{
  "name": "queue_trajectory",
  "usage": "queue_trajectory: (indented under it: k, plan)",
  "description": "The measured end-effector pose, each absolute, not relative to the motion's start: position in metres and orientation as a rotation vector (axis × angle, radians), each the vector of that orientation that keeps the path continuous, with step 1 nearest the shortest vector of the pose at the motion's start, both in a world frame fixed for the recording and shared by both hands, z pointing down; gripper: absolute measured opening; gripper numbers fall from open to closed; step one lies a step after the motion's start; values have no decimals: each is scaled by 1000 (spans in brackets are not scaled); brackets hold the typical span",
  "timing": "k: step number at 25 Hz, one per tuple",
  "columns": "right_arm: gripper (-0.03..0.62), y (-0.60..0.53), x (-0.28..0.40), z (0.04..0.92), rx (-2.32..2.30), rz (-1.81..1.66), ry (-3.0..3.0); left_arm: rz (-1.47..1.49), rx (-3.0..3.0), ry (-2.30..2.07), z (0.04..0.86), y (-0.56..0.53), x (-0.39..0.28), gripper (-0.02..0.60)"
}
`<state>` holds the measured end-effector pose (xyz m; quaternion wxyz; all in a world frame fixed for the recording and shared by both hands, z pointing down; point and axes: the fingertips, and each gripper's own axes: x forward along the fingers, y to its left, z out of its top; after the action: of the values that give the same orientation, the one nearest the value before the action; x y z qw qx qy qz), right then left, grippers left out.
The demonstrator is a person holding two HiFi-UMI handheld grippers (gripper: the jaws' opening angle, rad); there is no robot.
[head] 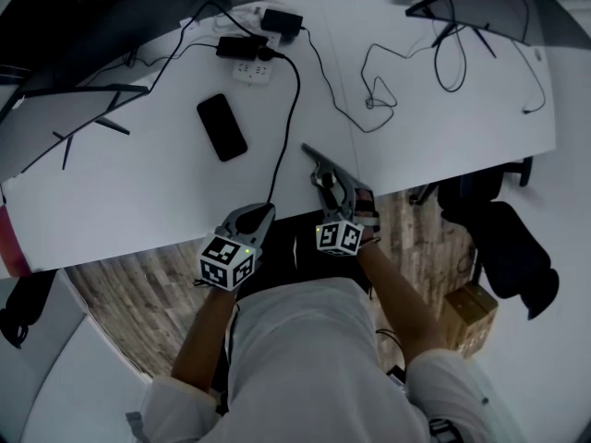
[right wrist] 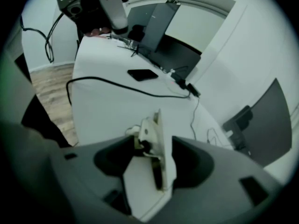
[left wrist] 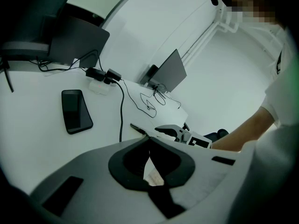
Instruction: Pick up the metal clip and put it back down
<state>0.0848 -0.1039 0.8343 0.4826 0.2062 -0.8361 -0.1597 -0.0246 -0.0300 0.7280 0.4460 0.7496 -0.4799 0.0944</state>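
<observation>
The metal clip (right wrist: 158,125) is a pale, long-bladed clip standing on edge on the white table (head: 138,192), near its front edge. My right gripper (right wrist: 155,146) is open, its jaws spread wide on either side of the clip with table showing beside it. From the head view the clip's thin blade (head: 319,161) pokes out past the right gripper (head: 334,185). The left gripper (head: 259,212) hovers at the table's front edge, about a hand's width left of the right one. Its jaw tips (left wrist: 148,138) meet, with nothing between them. In the left gripper view the clip (left wrist: 138,129) lies just left of the right gripper (left wrist: 175,133).
A black phone (head: 222,126) lies flat left of centre. A black cable (head: 294,109) runs from a white power strip (head: 251,67) down to the front edge. Thin wires (head: 379,90) loop at the back right. Dark screens (head: 65,123) stand at the left and far right. A black chair (head: 503,238) and a cardboard box (head: 471,317) stand on the floor at the right.
</observation>
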Motion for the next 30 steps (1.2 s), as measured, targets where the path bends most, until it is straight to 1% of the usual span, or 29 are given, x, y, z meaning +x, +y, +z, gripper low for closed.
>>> queue_trajectory:
  k: [18,30]
  plan:
    - [259,-94,89,801,536,-295,-2078,235,1948,-1212,692,-43,-34,32]
    - [258,-121,89,701,718,-480,-2108,252,2043,-1197,656,-46,-31,32]
